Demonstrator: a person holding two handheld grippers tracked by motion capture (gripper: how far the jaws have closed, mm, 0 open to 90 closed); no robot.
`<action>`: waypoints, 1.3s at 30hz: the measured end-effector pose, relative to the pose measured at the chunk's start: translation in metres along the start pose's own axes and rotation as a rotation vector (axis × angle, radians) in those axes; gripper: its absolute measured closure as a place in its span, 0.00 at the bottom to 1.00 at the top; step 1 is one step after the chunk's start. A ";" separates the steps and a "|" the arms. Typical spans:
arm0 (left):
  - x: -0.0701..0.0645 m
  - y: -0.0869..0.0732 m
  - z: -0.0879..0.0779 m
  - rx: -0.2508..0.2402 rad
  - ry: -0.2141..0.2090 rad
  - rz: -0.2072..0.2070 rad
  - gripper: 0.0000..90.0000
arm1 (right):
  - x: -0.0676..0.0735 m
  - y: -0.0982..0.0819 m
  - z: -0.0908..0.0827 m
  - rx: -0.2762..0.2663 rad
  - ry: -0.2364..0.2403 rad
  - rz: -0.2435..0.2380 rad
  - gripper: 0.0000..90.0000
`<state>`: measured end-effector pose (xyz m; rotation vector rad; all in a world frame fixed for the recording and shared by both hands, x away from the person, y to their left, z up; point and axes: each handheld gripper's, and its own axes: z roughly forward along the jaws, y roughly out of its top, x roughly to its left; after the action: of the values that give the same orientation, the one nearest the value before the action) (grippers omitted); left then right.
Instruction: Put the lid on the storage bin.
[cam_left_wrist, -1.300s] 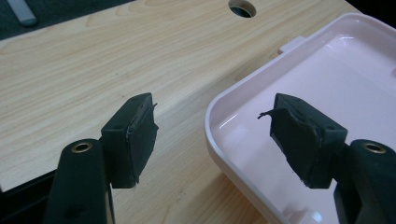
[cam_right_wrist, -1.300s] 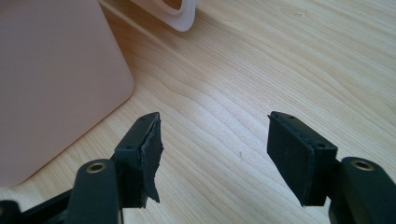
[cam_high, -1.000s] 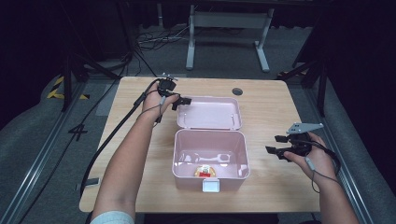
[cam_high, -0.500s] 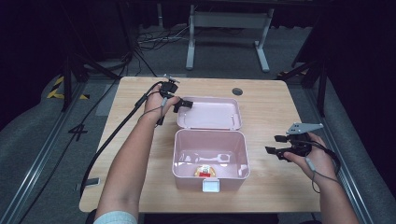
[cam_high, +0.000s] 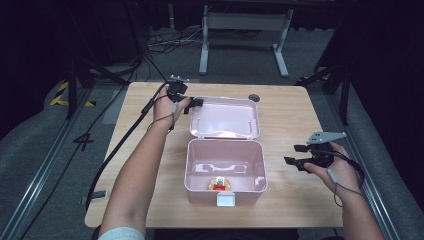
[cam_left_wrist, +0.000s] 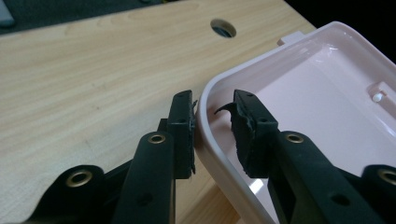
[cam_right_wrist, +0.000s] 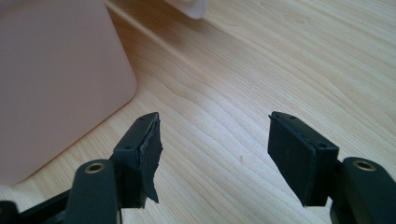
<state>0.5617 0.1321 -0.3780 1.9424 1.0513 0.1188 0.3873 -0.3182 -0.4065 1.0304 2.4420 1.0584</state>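
On the pale wood-grain table (cam_high: 150, 195), over grey carpet, sits a glossy pink plastic box (cam_high: 224, 167), round-cornered, lid (cam_high: 225, 118) open. Left claw (cam_left_wrist: 212, 123) straddles the lid rim, unclenched. Right claw (cam_right_wrist: 215, 154), released, beside the box.

On the table (cam_high: 150, 200) a box (cam_high: 225, 165) stands near the front edge, its lid (cam_high: 225, 117) lying open behind it, a small item (cam_high: 217, 184) inside at the front wall, and a hole (cam_high: 254, 98) behind the lid.
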 end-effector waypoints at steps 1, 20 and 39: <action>-0.001 0.002 -0.003 -0.012 0.005 0.005 0.79 | 0.000 0.000 0.000 0.000 0.001 0.000 0.40; -0.026 0.019 -0.041 -0.111 0.059 0.132 0.83 | 0.002 0.001 -0.001 -0.007 0.000 0.000 0.41; -0.054 0.023 -0.073 -0.196 0.072 0.211 0.82 | 0.009 0.010 -0.006 -0.055 0.014 0.005 0.47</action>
<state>0.5079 0.1368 -0.3012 1.8753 0.8441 0.3975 0.3828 -0.3103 -0.3949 1.0156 2.4082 1.1315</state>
